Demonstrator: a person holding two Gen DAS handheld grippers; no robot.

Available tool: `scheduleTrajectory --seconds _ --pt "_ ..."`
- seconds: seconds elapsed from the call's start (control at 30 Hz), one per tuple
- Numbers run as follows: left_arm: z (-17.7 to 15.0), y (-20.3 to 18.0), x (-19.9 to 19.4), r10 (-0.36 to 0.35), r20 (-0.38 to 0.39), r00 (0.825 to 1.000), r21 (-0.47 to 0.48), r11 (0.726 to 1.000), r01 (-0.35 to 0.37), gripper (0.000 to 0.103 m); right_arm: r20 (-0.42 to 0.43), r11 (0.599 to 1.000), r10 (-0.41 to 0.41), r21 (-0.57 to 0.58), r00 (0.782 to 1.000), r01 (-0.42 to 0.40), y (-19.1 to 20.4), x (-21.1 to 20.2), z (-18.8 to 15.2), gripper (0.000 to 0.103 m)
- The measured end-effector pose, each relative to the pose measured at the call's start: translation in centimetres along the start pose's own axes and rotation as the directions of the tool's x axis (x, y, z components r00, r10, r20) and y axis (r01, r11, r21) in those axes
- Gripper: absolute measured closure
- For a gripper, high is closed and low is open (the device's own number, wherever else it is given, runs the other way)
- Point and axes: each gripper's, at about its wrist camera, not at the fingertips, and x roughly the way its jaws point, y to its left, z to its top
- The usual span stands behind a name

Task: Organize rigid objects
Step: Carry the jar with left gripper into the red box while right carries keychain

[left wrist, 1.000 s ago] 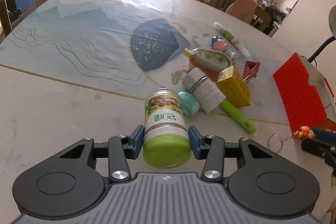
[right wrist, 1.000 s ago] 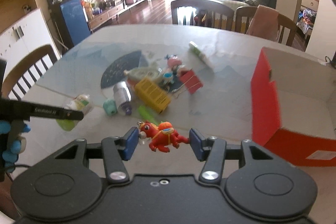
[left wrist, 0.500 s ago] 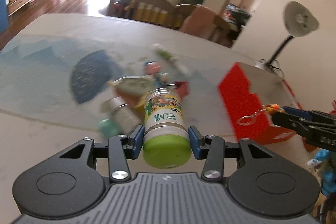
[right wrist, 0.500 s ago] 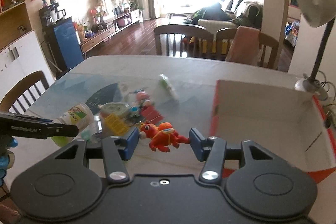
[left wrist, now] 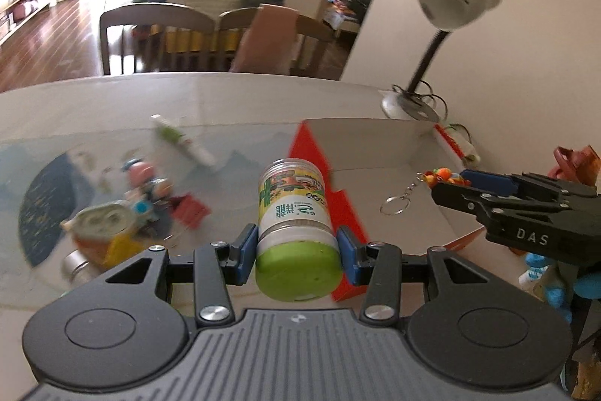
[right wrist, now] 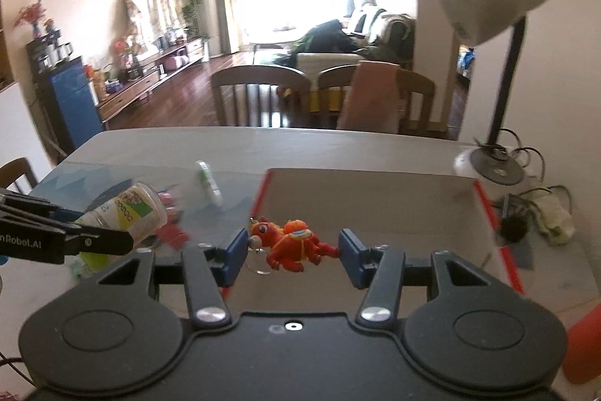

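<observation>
Now the left hand-held gripper (left wrist: 296,252) squeezes a green-capped jar (left wrist: 295,232); the right hand-held gripper (right wrist: 292,256) pinches a red toy keychain (right wrist: 291,245) over the red box (right wrist: 375,209).

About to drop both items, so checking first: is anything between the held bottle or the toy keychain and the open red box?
Nothing visible blocks either. The right hand-held gripper holds the toy keychain already above the red box. The left hand-held gripper holds the green-capped bottle facing the box's near red wall; that wall seems below it.
</observation>
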Motion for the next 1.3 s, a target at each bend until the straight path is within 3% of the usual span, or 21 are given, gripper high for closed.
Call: scheduleTrajectory --seconds 0.37,0.73,1.0,1.3 --pt "3.0 -5.9 6.4 -0.025 -0.062 0.998 0.072 0.997 0.03 0.058 -0.031 0.997 -0.08 0.011 0.996 0.08 -5.6 1.6 -0.6 0.051" --pt "5.3 -10.9 13.4 -0.013 -0.146 0.989 0.147 0.988 0.034 0.058 -0.112 0.992 -0.117 -0.053 0.987 0.111 -8.0 4.8 -1.6 0.051" --pt "5.5 -12.8 19.0 0.032 -0.223 0.974 0.159 0.987 0.004 0.058 -0.209 0.991 -0.105 -0.106 0.972 0.084 -9.4 7.3 -2.5 0.051" --pt "5.0 -13.3 23.7 0.07 -0.324 0.944 0.167 0.986 -0.016 0.058 -0.324 0.983 -0.111 -0.173 0.94 0.056 -10.0 9.9 -3.3 0.051"
